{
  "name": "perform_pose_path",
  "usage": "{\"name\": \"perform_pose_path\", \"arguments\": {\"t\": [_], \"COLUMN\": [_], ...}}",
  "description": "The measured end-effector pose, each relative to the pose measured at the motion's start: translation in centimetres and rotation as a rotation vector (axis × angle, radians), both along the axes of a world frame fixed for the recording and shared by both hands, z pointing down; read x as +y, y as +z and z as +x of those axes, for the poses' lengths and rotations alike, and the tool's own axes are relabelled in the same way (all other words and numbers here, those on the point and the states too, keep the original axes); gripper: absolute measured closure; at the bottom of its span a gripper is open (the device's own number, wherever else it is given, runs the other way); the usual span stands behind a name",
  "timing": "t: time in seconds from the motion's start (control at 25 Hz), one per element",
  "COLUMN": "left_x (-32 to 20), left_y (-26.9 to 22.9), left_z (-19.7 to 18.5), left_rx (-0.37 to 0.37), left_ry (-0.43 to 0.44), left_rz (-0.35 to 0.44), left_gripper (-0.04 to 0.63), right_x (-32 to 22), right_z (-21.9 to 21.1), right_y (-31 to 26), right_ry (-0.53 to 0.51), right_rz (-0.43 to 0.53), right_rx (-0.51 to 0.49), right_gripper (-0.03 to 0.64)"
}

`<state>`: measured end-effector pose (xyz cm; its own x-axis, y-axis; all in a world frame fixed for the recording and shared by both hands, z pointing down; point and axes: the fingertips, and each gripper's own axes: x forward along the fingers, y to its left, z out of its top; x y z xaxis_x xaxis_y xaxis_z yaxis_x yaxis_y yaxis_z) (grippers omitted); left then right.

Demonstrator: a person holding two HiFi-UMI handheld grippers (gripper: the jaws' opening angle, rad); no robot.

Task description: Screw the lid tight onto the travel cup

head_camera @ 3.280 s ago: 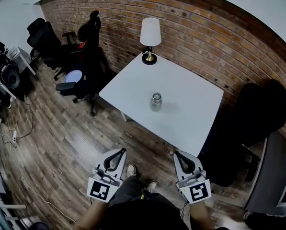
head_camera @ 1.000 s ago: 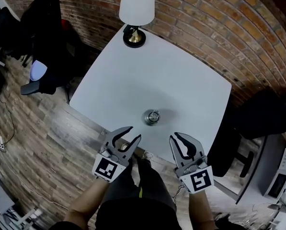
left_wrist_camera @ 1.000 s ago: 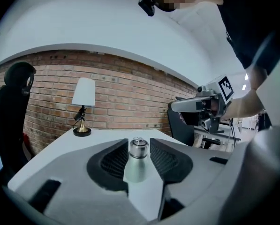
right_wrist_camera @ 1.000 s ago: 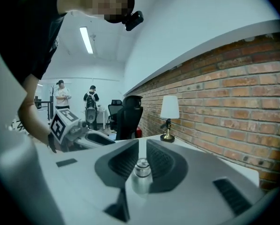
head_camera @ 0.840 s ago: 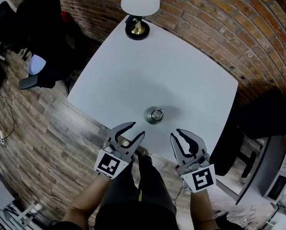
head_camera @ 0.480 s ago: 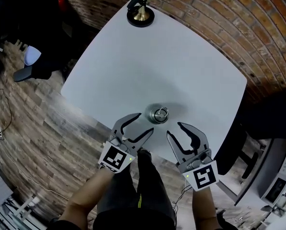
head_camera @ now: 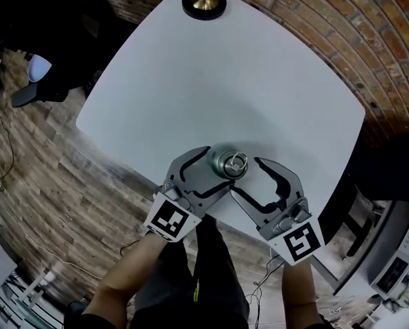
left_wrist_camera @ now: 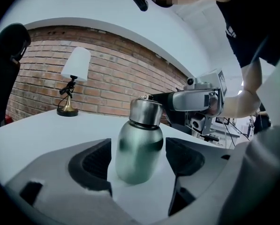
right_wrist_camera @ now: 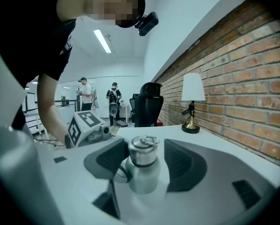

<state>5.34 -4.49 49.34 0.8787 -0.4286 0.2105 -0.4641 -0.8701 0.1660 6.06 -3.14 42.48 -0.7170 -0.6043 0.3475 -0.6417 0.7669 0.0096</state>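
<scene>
Brushed steel, the travel cup [head_camera: 230,163] stands on the white table [head_camera: 245,81] close to its near edge. Its lid [head_camera: 232,160] is on top with a ring handle. From overhead you see little but that lid, and no view tells whether it is screwed home.

At the left of the head view a dark office chair [head_camera: 46,26] is cut by the frame. The lamp [head_camera: 204,2] at the table's far corner shows only its base there, with the shade cut off.

The table is bare from the cup all the way to the lamp. Its near edge runs just under both your grippers. The wooden floor [head_camera: 53,184] lies off to the left and the brick wall [head_camera: 368,33] runs beyond the far edge on the right.

Your forearms come up from the bottom of the frame and the two grippers meet in a V at the cup.

- **Left gripper [head_camera: 216,168]:** its jaws have just been opening and stand spread wide. The cup's body is between the pads, with a gap on each side.
- **Right gripper [head_camera: 246,177]:** it has just been opening too and its jaws are spread. The lid lines up in their gap with neither pad pressing on it. From overhead its tips sit just beside the cup.

Each gripper view shows the other gripper beyond the cup.
</scene>
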Motion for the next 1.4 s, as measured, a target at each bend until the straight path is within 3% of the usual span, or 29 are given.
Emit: {"name": "perform_pose_path", "arguments": {"t": [0.12, 0.48, 0.76, 1.04, 1.4], "left_x": [-0.4, -0.2, -0.5, -0.4, -0.6], "left_y": [-0.2, 0.6, 0.4, 0.8, 0.5], "left_z": [0.3, 1.3, 1.3, 1.2, 1.3], "left_rx": [0.038, 0.023, 0.037, 0.018, 0.011], "left_ry": [-0.008, 0.045, 0.025, 0.041, -0.010], "left_rz": [-0.028, -0.023, -0.024, 0.004, 0.002], "left_gripper": [0.247, 0.247, 0.249, 0.249, 0.249], "right_x": [-0.4, -1.2, -1.4, -2.0, -2.5], "right_z": [-0.7, -1.7, -2.8, -2.5, -2.3], "right_y": [0.5, 1.5, 2.3, 2.1, 1.6], "right_ry": [-0.064, -0.166, -0.246, -0.150, 0.196], "right_rz": [0.006, 0.011, 0.033, 0.032, 0.133], "right_rx": [-0.010, -0.018, 0.033, -0.005, -0.041], "right_gripper": [0.346, 0.342, 0.342, 0.356, 0.357]}}
